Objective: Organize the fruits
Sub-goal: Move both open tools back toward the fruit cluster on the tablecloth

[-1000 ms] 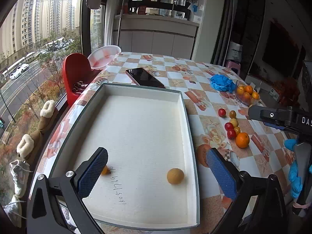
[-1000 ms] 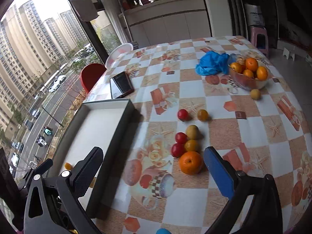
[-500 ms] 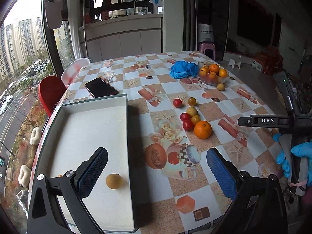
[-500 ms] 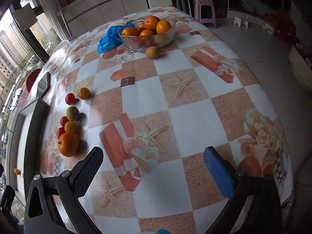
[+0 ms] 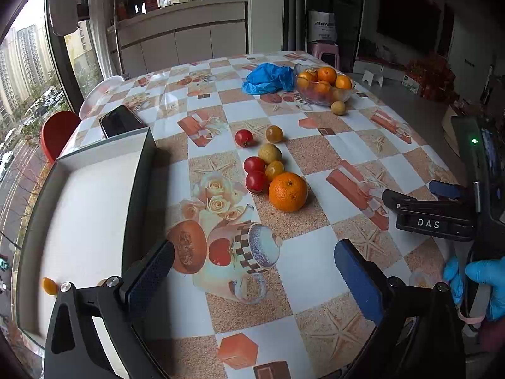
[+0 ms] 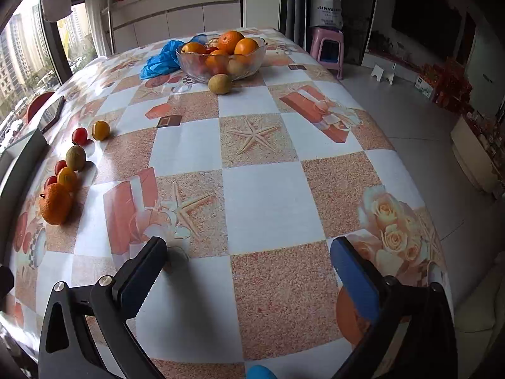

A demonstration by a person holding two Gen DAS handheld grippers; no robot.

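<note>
A cluster of loose fruit lies mid-table: a large orange [image 5: 287,191], red tomatoes [image 5: 256,181], small yellow fruits [image 5: 270,153]. The orange also shows at the left of the right wrist view [image 6: 55,203]. A white tray [image 5: 139,170] sits at the left, with a small orange fruit [image 5: 49,285] in it. A glass bowl of oranges [image 5: 324,87] stands at the far side, a brownish fruit [image 6: 220,83] beside it. My left gripper [image 5: 254,271] is open and empty over the table, short of the cluster. My right gripper [image 6: 249,268] is open and empty over bare tablecloth.
A blue crumpled glove [image 5: 268,77] lies by the bowl. A black phone [image 5: 121,120] lies beyond the tray. A red chair [image 5: 56,132] stands at the table's left edge. The table's right edge drops to the floor [image 6: 426,120]; a pink stool [image 6: 326,49] stands there.
Both grippers have swung right: the left view moved from over the tray to the fruit cluster, the right from the cluster toward the bowl and the table's right side. Both stay open.
</note>
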